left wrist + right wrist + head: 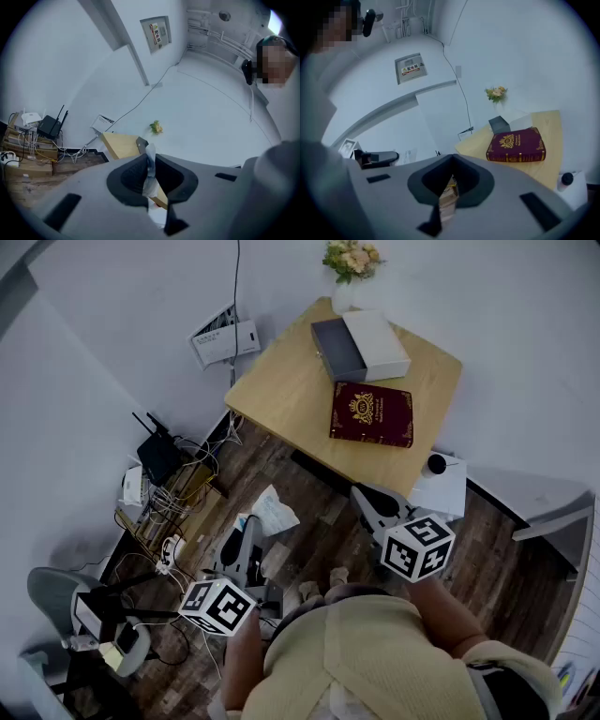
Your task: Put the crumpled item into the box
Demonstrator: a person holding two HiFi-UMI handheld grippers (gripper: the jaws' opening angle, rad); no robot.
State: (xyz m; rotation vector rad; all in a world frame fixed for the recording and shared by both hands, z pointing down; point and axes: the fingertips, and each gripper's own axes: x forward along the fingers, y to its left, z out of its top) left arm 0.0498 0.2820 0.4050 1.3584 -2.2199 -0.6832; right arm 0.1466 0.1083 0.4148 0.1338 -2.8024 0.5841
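The desk [281,390] stands well ahead, bearing the red book [371,414] and, behind it, the grey-and-white box [361,345]. The left hand-held gripper [150,164] is clenched on the crumpled item [273,512], a pale sheet hanging over the floor, well apart from the box. The right hand-held gripper [450,180] is closed and empty. The carry likely needs a firm pinch, a lift clear over the book, and release only once the item is above the box's opening.
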